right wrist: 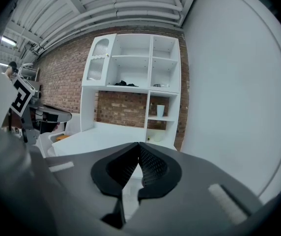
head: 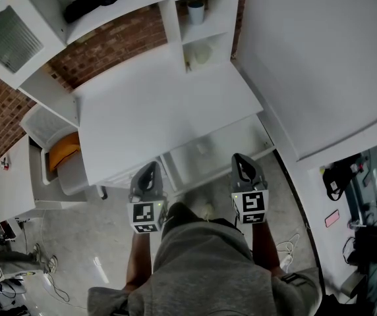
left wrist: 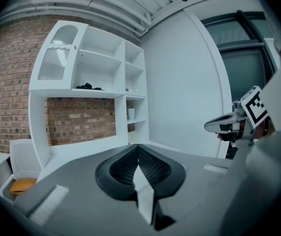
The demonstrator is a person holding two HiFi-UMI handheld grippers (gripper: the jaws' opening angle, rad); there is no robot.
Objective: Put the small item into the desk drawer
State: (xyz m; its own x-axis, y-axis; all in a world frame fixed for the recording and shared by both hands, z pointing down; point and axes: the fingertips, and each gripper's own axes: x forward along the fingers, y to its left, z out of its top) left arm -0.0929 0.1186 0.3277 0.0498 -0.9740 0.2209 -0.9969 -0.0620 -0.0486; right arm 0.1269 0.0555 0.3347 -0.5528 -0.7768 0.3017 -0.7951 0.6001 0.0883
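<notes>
A red brick wall (right wrist: pixel 64 82) is being fronted by a tall white open-shelved unit (right wrist: pixel 130 73), and a smooth white wall (head: pixel 320 58) is being met beside it. A grey concrete floor (head: pixel 96 255) is being shown below, while a white ribbed ceiling (right wrist: pixel 121 9) is being lit by a bright strip lamp (right wrist: pixel 7 41).

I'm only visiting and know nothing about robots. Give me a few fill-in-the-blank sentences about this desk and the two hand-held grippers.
1. The wall behind the desk is made of ____.
2. The drawer under the desk stands ____.
3. The left gripper and right gripper each have jaws that are ____, holding nothing.
Missing words: brick; open; shut.
</notes>
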